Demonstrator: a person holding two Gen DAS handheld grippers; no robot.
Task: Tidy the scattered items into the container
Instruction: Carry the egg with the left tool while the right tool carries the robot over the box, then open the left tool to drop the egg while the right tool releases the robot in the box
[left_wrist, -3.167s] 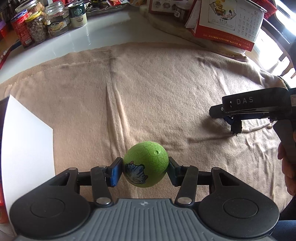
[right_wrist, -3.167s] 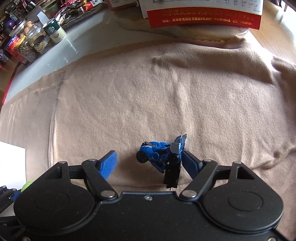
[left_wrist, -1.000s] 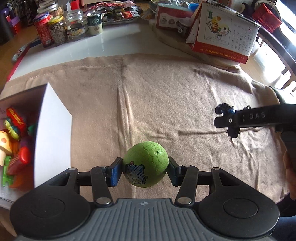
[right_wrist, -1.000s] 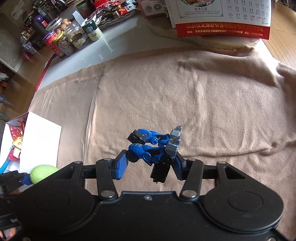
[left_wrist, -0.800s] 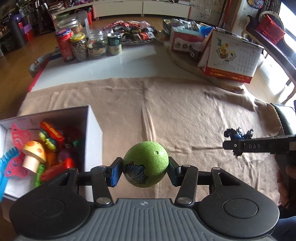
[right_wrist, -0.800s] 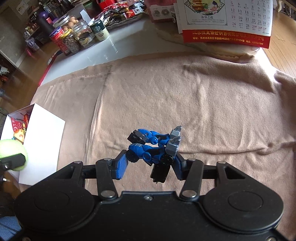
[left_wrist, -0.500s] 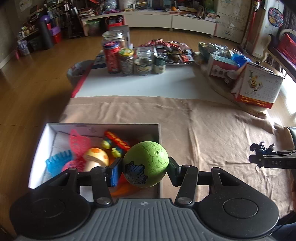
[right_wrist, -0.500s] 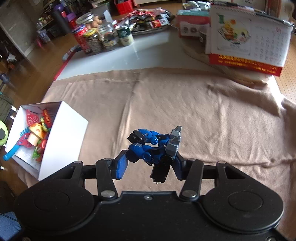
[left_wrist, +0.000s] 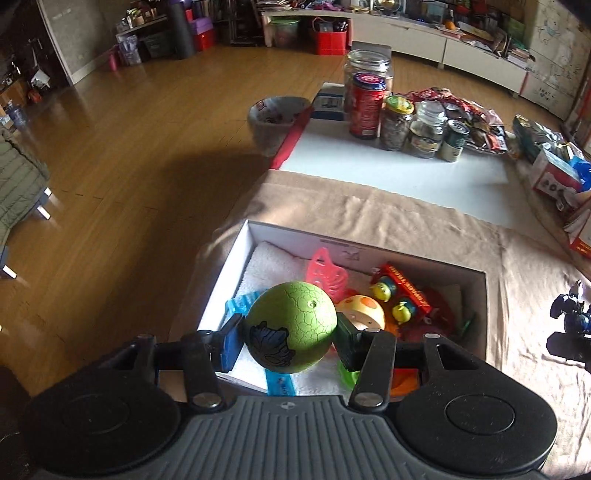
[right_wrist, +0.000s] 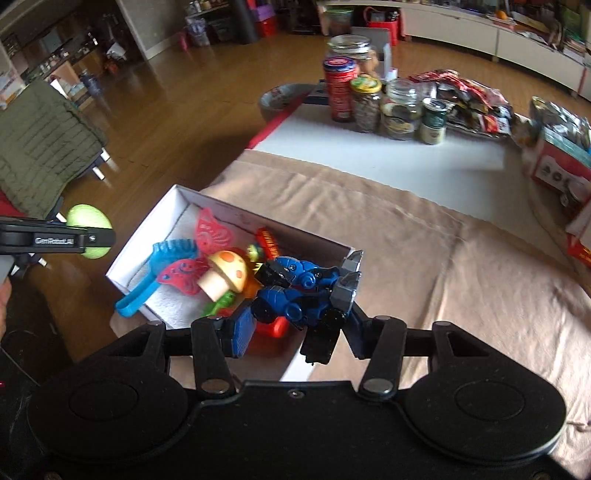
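Beige cloth (left_wrist: 424, 221) covers the table, and the white box (left_wrist: 487, 314) sits at its lower-centre edge in the left wrist view, already crowded with toys. Your left gripper (left_wrist: 290, 338) has its jaws clamped on the green ball (left_wrist: 291, 326), over the box's near left corner. Your right gripper (right_wrist: 295, 326) pinches the blue robot toy (right_wrist: 303, 291) above the box's right side. Lower both before letting go, ball over the bare white padding.

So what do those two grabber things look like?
Both are black plastic with two round discs and hinged arms. The left gripper has a ribbed grey body; one pad is blue, one dark. The right gripper has blue ribbed pads. White lettering runs along the left one's side.
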